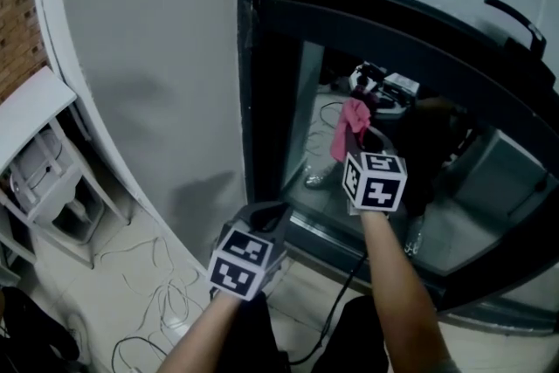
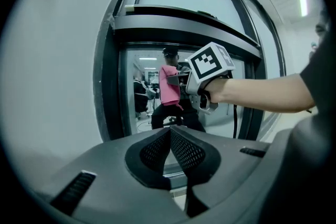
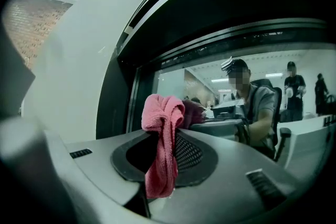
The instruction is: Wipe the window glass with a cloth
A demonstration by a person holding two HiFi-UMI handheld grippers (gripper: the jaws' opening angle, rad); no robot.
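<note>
Jaws clamping the cloth [image 3: 160,155] in the right gripper [image 3: 168,131], up by the glass [image 3: 173,81]; jaws pressing together on nothing in the left gripper [image 2: 170,134], well back. Probably risking a slip: pinching just a fold while dragging. Revealing that pinch only in the right gripper view; showing both grippers only in the head view.
</note>
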